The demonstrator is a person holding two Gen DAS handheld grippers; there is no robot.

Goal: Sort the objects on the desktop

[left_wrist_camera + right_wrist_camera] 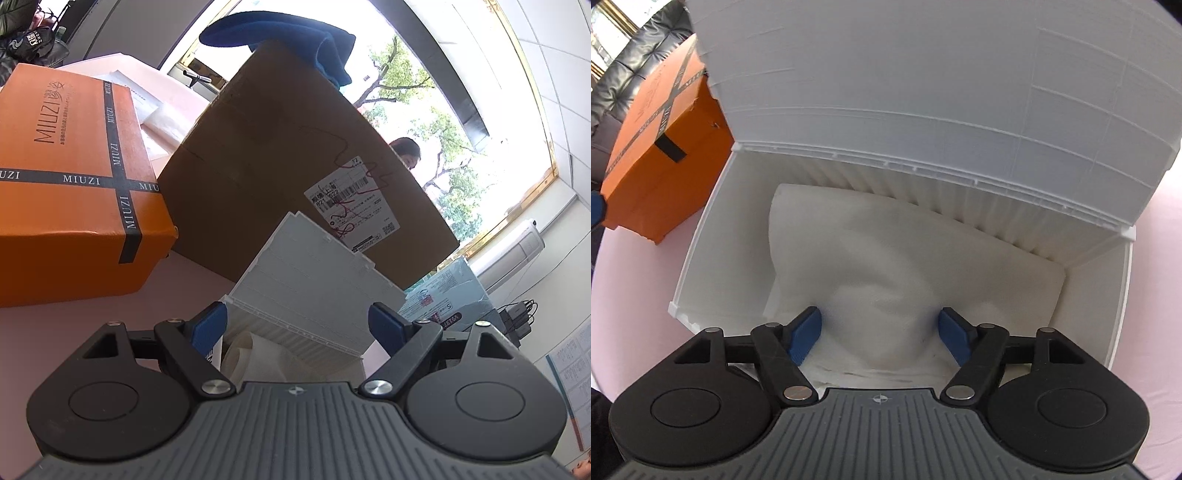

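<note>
Right gripper (881,334): spread astride white cloth (886,266), evidently depositing it inside the storage box (713,240).
Left gripper (297,326): spread, idle near lid (314,269).

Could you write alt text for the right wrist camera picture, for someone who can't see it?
Open blue-tipped right tongs straddle crumpled white paper inside a white ribbed plastic box, whose hinged lid stands raised behind. An orange cardboard box with black ribbon bands sits to the left on a pale pink tabletop.

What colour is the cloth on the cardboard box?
Blue cloth, seen best in the left wrist view.
</note>
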